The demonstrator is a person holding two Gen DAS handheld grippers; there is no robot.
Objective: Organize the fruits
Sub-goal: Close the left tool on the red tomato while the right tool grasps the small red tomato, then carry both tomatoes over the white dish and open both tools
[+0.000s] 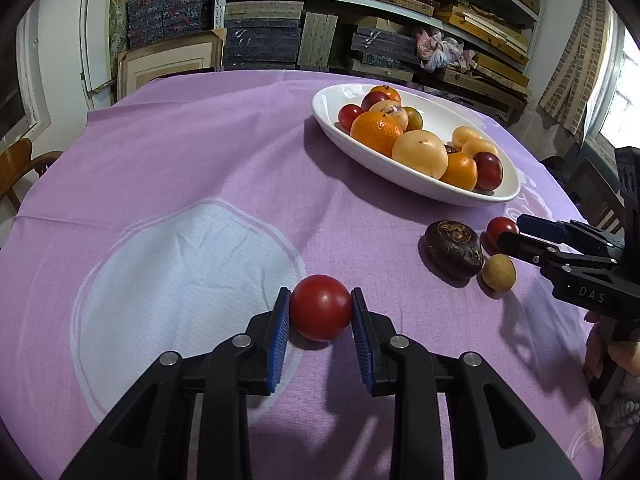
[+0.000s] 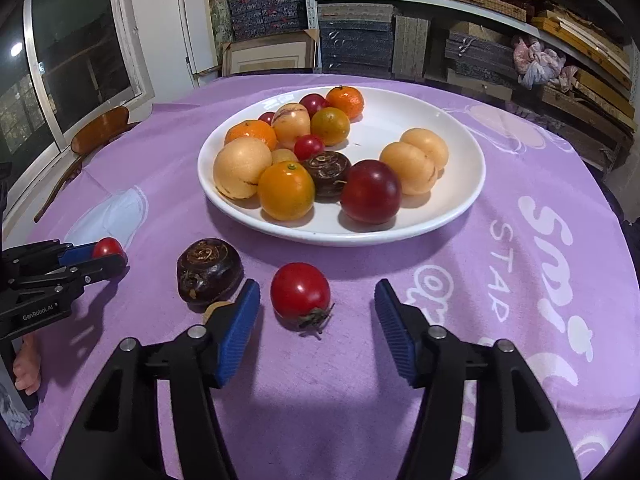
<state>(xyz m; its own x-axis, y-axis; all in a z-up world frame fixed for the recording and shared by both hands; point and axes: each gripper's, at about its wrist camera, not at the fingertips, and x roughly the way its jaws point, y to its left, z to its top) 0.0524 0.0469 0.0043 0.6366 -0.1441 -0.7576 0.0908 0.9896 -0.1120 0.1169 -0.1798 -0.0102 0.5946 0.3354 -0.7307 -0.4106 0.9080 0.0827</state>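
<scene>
On the purple-clothed table (image 2: 520,264), the left tool (image 1: 321,312) pinches a red tomato (image 1: 321,307) between its blue pads, while the right tool (image 2: 316,320) stands spread around a second, stemmed tomato (image 2: 301,290), pads not touching. Beyond waits the white plate (image 2: 448,216) of fruit; next, probably, close, lift and carry across.

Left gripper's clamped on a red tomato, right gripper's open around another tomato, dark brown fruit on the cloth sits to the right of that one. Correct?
Nearly. The dark brown fruit lies left of the stemmed tomato, not right; the right wrist view shows it. The left gripper does clamp a red tomato, and the right gripper is open around the other.
</scene>
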